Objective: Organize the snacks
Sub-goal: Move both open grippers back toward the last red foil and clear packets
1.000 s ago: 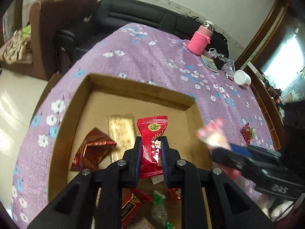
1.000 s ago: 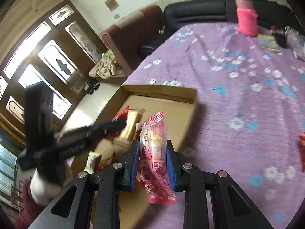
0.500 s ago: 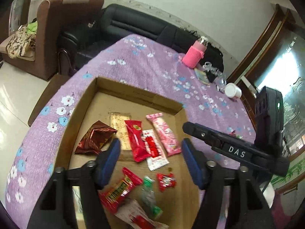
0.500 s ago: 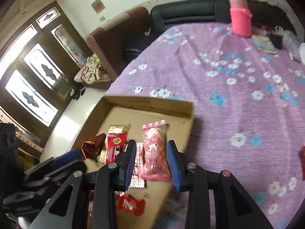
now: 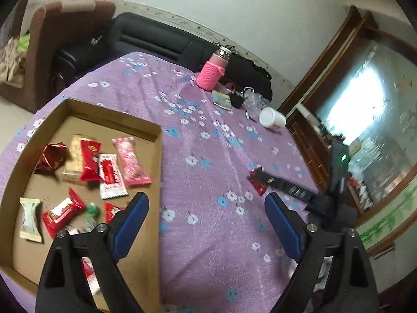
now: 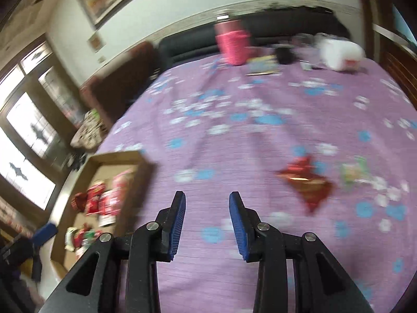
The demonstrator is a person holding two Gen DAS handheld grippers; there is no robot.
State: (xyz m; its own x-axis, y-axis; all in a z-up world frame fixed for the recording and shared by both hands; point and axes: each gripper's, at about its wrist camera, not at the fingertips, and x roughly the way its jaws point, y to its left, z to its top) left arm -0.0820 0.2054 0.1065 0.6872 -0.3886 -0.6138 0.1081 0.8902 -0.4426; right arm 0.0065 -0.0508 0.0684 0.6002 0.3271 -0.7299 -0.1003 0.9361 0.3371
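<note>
A shallow cardboard box (image 5: 156, 161) lies on the purple flowered cloth at the left, holding several wrapped snacks, among them a pink packet (image 5: 131, 160) and a red packet (image 5: 88, 164). My left gripper (image 5: 206, 216) is open wide and empty above the cloth, right of the box. My right gripper (image 6: 207, 210) is open and empty over bare cloth. A dark red foil snack (image 6: 305, 182) lies on the cloth to its right, with a small green-white snack (image 6: 355, 173) beyond. The box also shows in the right wrist view (image 6: 142, 172). The right gripper appears in the left wrist view (image 5: 281, 184) beside the red foil snack (image 5: 256, 180).
At the table's far end stand a pink sleeved bottle (image 5: 211, 74), a small booklet (image 5: 221, 101), a black item (image 5: 235, 100) and a white cup (image 5: 271, 120). A black sofa (image 5: 146, 39) and brown armchair (image 5: 52, 26) lie beyond the table. The right wrist view is blurred.
Both grippers let go of their packets into the box, opened, and swung right away from it over the cloth. The right gripper now faces the red foil snack.
</note>
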